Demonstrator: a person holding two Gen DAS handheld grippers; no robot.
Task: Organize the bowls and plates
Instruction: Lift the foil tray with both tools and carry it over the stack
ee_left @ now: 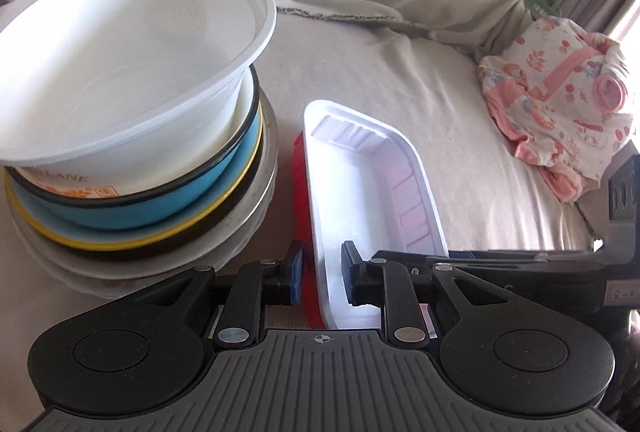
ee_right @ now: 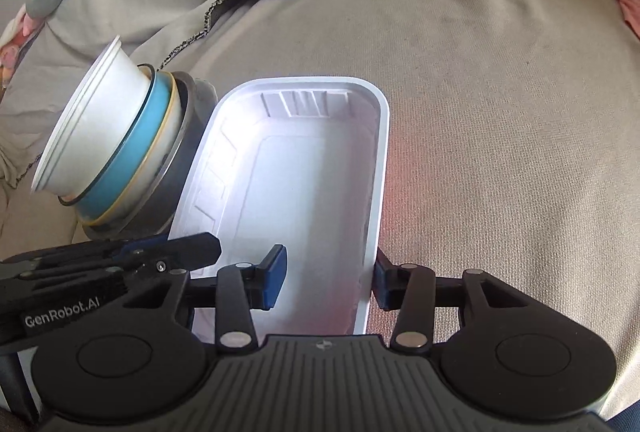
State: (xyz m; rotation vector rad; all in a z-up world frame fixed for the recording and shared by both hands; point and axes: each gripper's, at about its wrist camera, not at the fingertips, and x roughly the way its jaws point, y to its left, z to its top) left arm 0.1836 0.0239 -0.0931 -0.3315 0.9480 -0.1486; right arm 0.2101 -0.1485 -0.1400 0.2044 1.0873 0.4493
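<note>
While both hand-held claws meet at one tray, the scene sits on a wrinkled beige cloth (ee_right: 500, 111) that covers a soft surface.

A white rectangular tray (ee_right: 304, 191) lies on the cloth with its long side running away from the cameras. Its inside is empty, with moulded ribs on the walls. A red edge (ee_left: 300, 191) shows under its left side, and red tints the cloth along its right side.

Just left of the tray, touching or nearly so, stands a stack of round dishes. A wide white plastic bowl (ee_left: 120, 71) is on top, tilted. Under it comes a blue bowl with a black rim (ee_left: 168, 191), then a yellow-rimmed dish (ee_left: 132, 242), then a metal bowl (ee_left: 260, 199) at the bottom.

The left gripper (ee_left: 322, 274) straddles the tray's near left wall – one blue pad outside by the red edge, one inside. Its gap is narrow, but I cannot tell whether the pads actually pinch the wall.

The right gripper (ee_right: 328, 280) straddles the near right wall. Its outer pad sits against the wall, while its inner pad stands well clear inside the tray – so the jaws are apart and grip nothing.

A pink floral garment (ee_left: 560, 119) lies bunched to the right, well apart from the dishes.
</note>
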